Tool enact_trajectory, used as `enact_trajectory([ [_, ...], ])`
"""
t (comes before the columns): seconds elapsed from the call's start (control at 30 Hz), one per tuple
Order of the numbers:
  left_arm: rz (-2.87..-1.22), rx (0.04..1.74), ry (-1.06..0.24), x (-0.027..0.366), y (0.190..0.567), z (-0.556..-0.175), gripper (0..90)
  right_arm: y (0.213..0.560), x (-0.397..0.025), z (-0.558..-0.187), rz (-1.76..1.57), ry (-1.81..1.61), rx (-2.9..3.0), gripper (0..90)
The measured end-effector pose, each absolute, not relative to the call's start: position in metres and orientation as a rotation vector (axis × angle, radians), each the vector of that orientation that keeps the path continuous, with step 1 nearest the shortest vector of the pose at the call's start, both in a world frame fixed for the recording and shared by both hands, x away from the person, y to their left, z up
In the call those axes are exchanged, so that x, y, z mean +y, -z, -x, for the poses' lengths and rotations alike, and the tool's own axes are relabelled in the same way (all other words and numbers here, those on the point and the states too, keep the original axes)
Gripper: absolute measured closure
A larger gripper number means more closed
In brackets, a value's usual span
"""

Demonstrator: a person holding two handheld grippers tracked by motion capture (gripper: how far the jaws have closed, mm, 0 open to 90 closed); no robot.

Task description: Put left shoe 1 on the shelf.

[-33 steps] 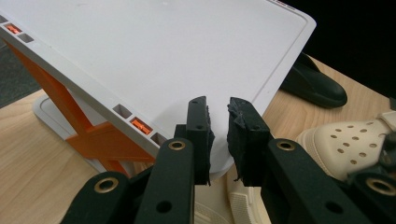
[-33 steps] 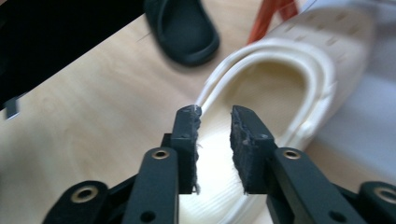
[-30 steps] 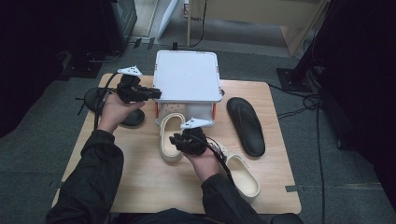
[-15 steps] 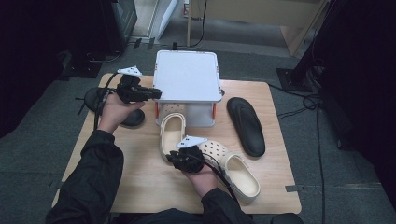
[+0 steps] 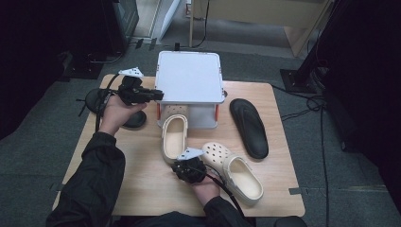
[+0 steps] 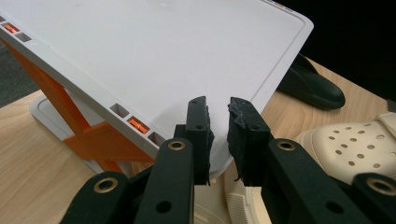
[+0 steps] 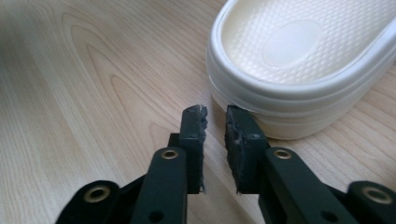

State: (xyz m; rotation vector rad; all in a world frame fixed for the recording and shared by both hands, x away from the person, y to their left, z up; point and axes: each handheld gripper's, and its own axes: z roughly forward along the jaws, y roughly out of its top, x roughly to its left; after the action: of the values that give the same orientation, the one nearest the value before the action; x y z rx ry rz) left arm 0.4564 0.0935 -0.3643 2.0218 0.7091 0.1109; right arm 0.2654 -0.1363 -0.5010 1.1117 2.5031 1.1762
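A white two-tier rack (image 5: 190, 75) with orange posts stands at the table's back centre. One cream clog (image 5: 174, 136) lies with its toe under the rack. A second cream clog (image 5: 236, 171) lies to the front right. My left gripper (image 5: 155, 97) hovers at the rack's front left corner (image 6: 163, 60), jaws nearly touching with nothing between them (image 6: 218, 109). My right gripper (image 5: 183, 166) sits low over the wood. It is just short of the first clog's heel (image 7: 299, 60), jaws close together and empty (image 7: 215, 119).
A black slipper (image 5: 249, 126) lies on the right of the table and appears as a black slipper (image 6: 310, 86) beyond the rack. Another black slipper (image 5: 134, 118) lies under my left hand. The second clog's perforated toe (image 6: 355, 144) is at right. Bare wood (image 5: 142, 184) spans front left.
My right gripper has pulled back from the clogs toward the table's front edge, uncovering the second clog. The left gripper has stayed at the rack's corner.
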Motion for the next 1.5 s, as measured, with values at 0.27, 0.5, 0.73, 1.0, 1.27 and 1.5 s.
enact_trajectory([
  [0.27, -2.023, 0.706, -0.104, 0.094, 0.364, -0.456, 79.6, 0.494, -0.132, -0.268, -1.12, -1.176, 2.49, 80.5],
  [0.5, -2.022, 0.71, -0.101, 0.095, 0.364, -0.457, 79.4, 0.487, -0.135, -0.278, -1.166, -1.201, 2.469, 79.4],
  [0.73, -2.02, 0.713, -0.101, 0.094, 0.364, -0.457, 79.8, 0.481, -0.133, -0.288, -1.166, -1.196, 2.441, 78.8],
  [1.0, -2.013, 0.721, -0.096, 0.095, 0.365, -0.457, 80.5, 0.482, -0.13, -0.298, -1.175, -1.156, 2.439, 78.7],
  [1.27, -2.009, 0.723, -0.086, 0.096, 0.365, -0.458, 81.0, 0.48, -0.125, -0.307, -1.177, -1.142, 2.436, 78.5],
  [1.5, -2.008, 0.726, -0.084, 0.096, 0.365, -0.458, 81.3, 0.482, -0.125, -0.317, -1.209, -1.133, 2.421, 78.6],
])
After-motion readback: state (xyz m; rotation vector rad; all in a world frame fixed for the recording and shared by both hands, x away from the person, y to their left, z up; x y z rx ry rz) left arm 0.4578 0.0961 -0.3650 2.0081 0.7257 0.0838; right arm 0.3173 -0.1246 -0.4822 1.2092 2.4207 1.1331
